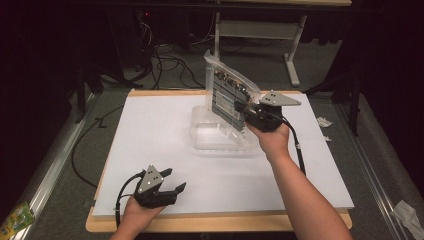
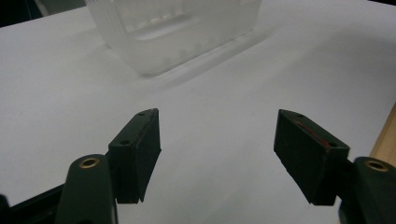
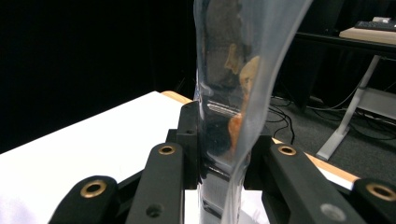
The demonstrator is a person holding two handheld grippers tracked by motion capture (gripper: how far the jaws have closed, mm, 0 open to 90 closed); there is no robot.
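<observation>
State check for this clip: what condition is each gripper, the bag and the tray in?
Left gripper: open, empty, low over the table's near edge.
Right gripper: shut on the bag, raised over the tray.
Bag: clear plastic, held roughly upright off the table, dark contents inside.
Tray: clear, resting on the white table, nothing visible inside it.

Overhead forward-down view; two close tool-mounted views.

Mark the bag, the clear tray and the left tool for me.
bag (image 1: pixel 226 95), high view, on its dark middle panel
clear tray (image 1: pixel 212 137), high view, on its front wall
left tool (image 2: pixel 217 154), left gripper view, midway between its open jaws
</observation>
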